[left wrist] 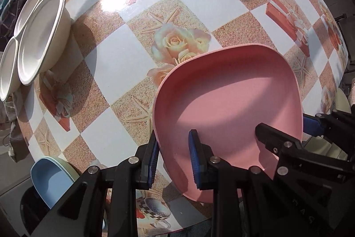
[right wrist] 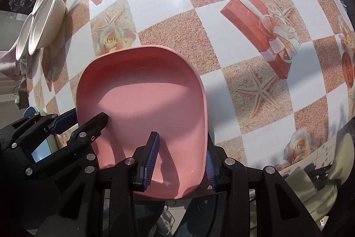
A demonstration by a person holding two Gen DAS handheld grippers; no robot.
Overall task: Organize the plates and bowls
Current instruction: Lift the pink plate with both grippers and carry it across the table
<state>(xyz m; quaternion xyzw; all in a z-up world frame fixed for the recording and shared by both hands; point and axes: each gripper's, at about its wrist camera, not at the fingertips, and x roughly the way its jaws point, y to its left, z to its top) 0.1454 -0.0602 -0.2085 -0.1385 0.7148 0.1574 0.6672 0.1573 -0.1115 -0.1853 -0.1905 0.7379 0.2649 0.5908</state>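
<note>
pink plate [left wrist: 226, 103], rim clamped in both claws

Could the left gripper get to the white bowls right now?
Probably not yet: the left gripper is shut on the pink plate's rim. The tablecloth toward the white bowls looks clear.

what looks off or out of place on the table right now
Nothing is spilled or broken. The pink plate is off the table, carried by both tools on opposite rims, left tool, right tool. The white bowls sit crowded at the table's edge.
</note>
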